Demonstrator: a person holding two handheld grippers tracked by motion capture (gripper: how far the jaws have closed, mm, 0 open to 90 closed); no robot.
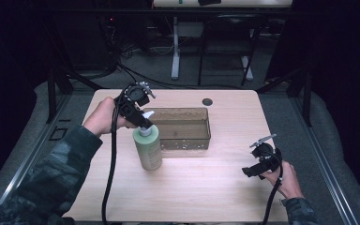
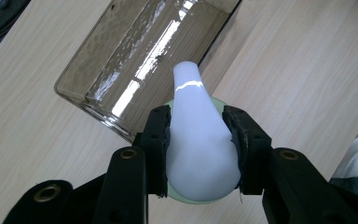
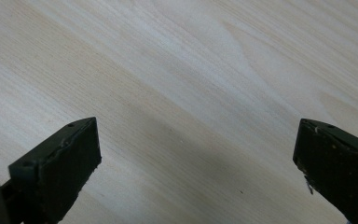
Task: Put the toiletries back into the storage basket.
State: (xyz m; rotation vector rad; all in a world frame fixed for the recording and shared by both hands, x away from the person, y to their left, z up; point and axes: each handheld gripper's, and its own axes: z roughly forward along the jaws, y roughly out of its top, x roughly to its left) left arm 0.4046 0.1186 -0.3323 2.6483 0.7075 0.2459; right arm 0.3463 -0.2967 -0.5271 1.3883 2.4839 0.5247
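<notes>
Black jaws of the right gripper (image 1: 252, 171) gape wide over bare table (image 1: 206, 187). Farther in, the left gripper (image 2: 198, 140) pinches the white pump (image 2: 196, 140) of the upright green bottle (image 1: 148, 149), touching the clear bin (image 1: 187, 127).

Both sleeves (image 1: 51, 173) are camo-pattern fabric, dark green/grey mottled. Left gripper (image 1: 143, 123): black body, ring-shaped head with silvery studs on top, thick black cable (image 1: 108, 178) trailing off it. In the left gripper view its jaws are matte black with brass-coloured screw bushings (image 2: 128, 153) and worn, frayed pad edges. Right gripper (image 1: 247, 172): black, grey three-cornered plate (image 1: 262, 139) on top, thinner black cable. Its jaws are blocky, black, chipped at the corners.
</notes>
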